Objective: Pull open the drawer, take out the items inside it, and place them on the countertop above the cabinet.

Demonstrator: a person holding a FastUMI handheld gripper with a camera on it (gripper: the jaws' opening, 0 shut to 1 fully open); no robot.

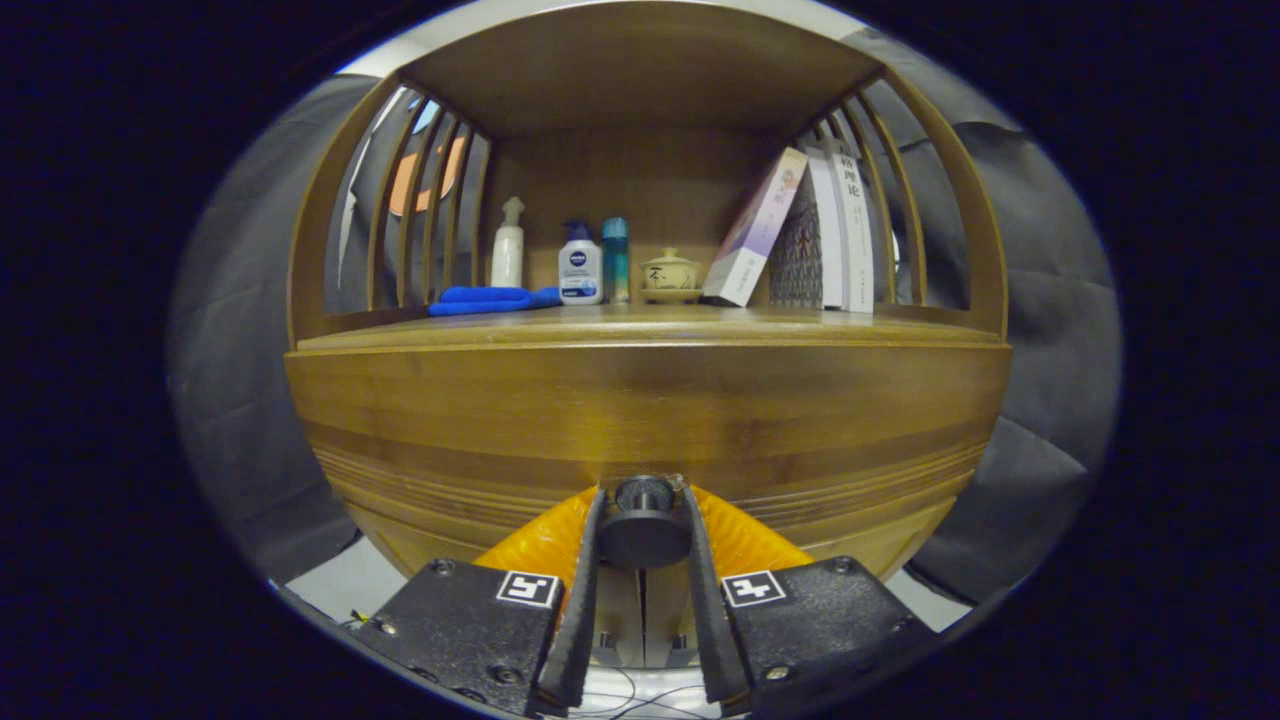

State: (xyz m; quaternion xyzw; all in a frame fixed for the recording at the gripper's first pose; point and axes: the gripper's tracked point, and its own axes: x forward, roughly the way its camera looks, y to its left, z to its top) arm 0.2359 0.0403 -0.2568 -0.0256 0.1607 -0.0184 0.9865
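Gripper view: gripper (pixel 644 535) narrowly open w/ fingers flanking the round drawer knob (pixel 644 525), seemingly touching it, on the shut drawer front (pixel 640 420) below the countertop (pixel 640 325); risk: shallow hold slips off when pulling, or skewed pull jams drawer.

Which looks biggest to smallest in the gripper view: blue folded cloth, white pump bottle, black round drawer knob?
1. Black round drawer knob, between the tongs, both fingers against it; its nearness to the camera inflates it.
2. Blue folded cloth on the countertop.
3. White pump bottle, behind the cloth.
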